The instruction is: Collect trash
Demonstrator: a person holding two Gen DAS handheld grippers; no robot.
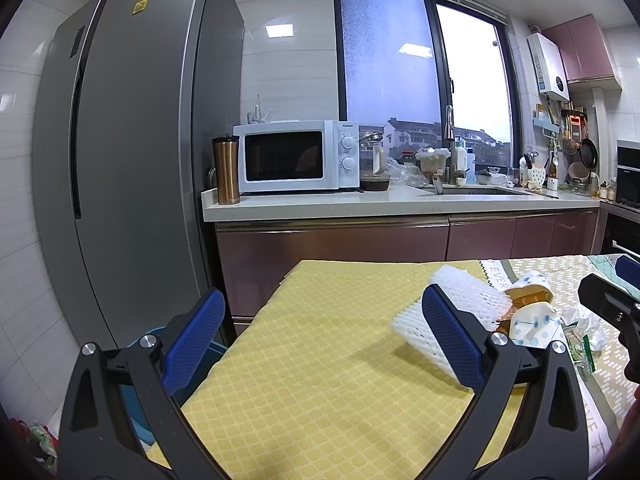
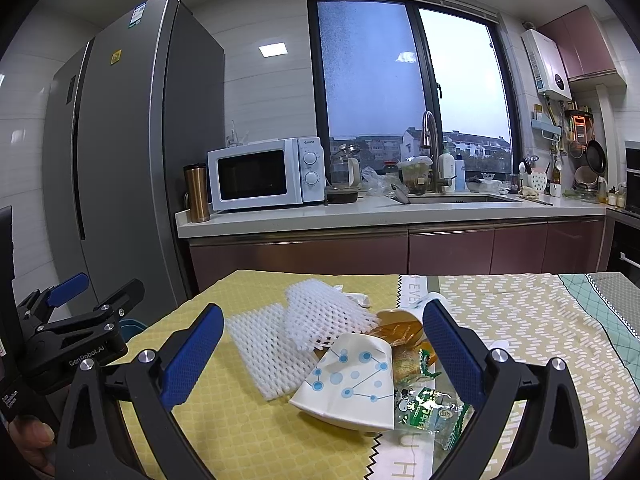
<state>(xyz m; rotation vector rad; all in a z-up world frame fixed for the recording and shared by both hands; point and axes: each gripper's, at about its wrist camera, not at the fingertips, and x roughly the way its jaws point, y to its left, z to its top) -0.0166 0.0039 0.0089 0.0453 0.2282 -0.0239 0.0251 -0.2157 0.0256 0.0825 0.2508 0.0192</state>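
A pile of trash lies on the table: white foam fruit nets (image 2: 320, 324), a flattened white paper cup with blue dots (image 2: 352, 384), a brown paper cup (image 2: 400, 330) and a clear wrapper with green print (image 2: 432, 408). My right gripper (image 2: 324, 356) is open, its blue pads on either side of the pile, just above it. My left gripper (image 1: 320, 344) is open and empty over the yellow cloth (image 1: 320, 360), left of the pile; the foam net (image 1: 460, 296) and the cups (image 1: 532, 316) show behind its right finger.
The table cloth turns to a white-dash pattern (image 2: 540, 328) on the right. A blue bin edge (image 1: 136, 408) shows below the table's left side. Behind stand a grey fridge (image 1: 132, 140), a counter (image 1: 400, 200) with a microwave (image 1: 296, 156) and a sink.
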